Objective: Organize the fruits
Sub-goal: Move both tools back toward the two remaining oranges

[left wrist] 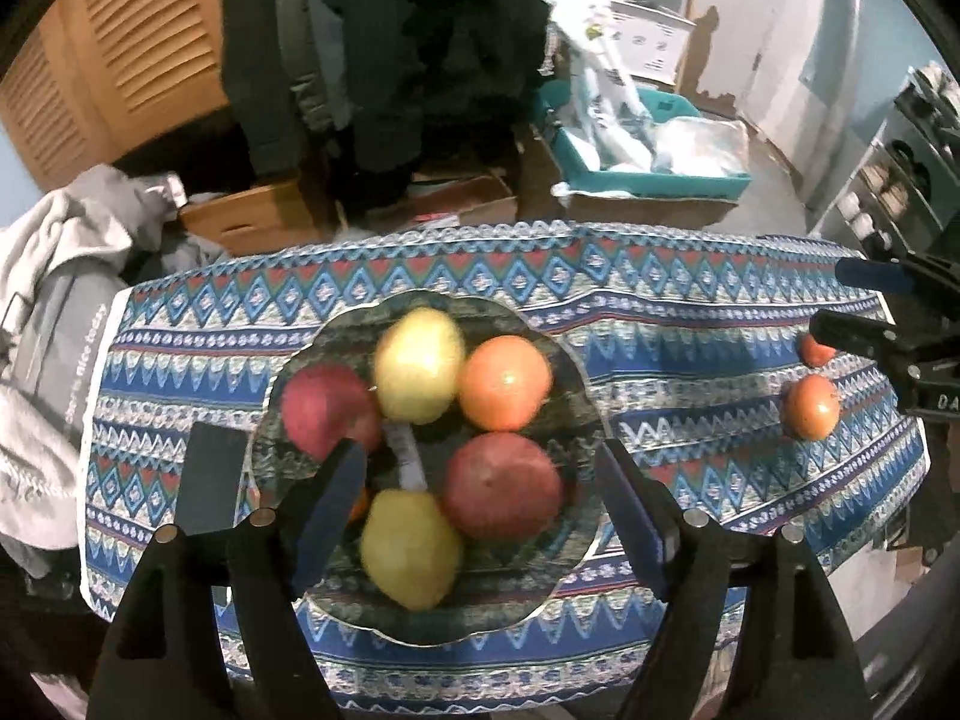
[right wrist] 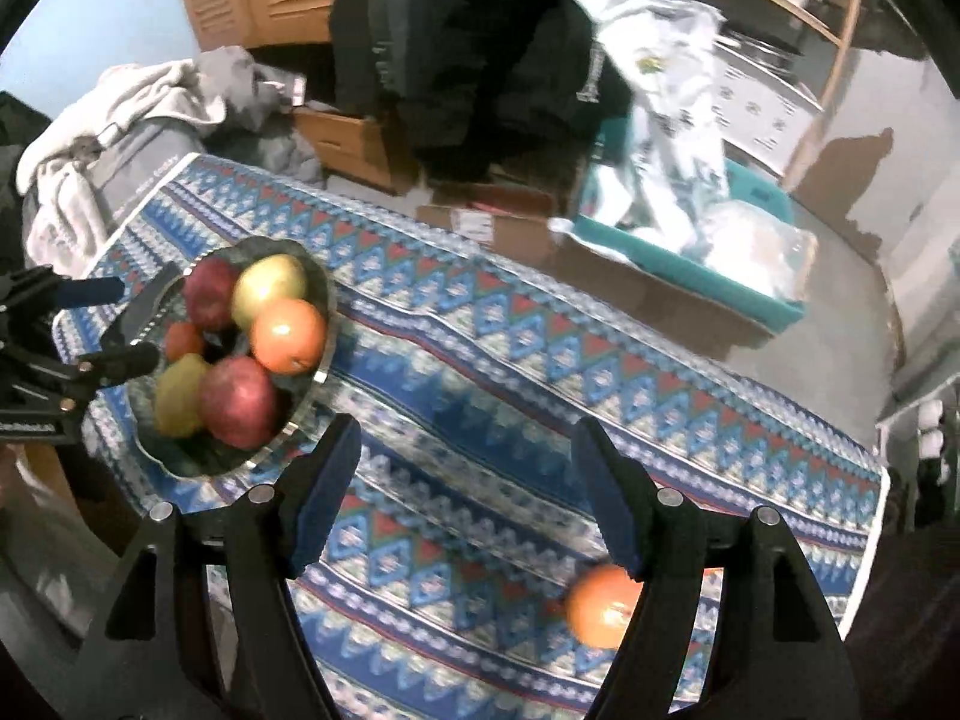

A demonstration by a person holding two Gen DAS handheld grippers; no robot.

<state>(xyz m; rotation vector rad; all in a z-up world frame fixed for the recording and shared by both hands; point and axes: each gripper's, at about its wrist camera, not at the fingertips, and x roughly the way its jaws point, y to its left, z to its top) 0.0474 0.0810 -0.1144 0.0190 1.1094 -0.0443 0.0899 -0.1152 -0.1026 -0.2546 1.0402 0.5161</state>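
Note:
A glass bowl [left wrist: 576, 414] on the patterned tablecloth holds two red apples [left wrist: 503, 486], two yellow pears [left wrist: 414, 546], an orange [left wrist: 505, 382] and a small orange fruit mostly hidden. My left gripper [left wrist: 480, 468] is open and empty, just above the bowl. The bowl also shows in the right wrist view [right wrist: 318, 384]. My right gripper [right wrist: 468, 456] is open and empty above the cloth. One loose orange [right wrist: 600, 606] lies by its right finger; in the left wrist view it [left wrist: 811, 407] sits at the right with a second small red-orange fruit [left wrist: 817, 351] behind it.
The tablecloth [left wrist: 690, 324] covers a small table. A grey hoodie [left wrist: 54, 312] lies off its left end. Behind are cardboard boxes [left wrist: 252, 216], a teal tray with plastic bags [left wrist: 648, 138], hanging dark clothes and a shelf at the right.

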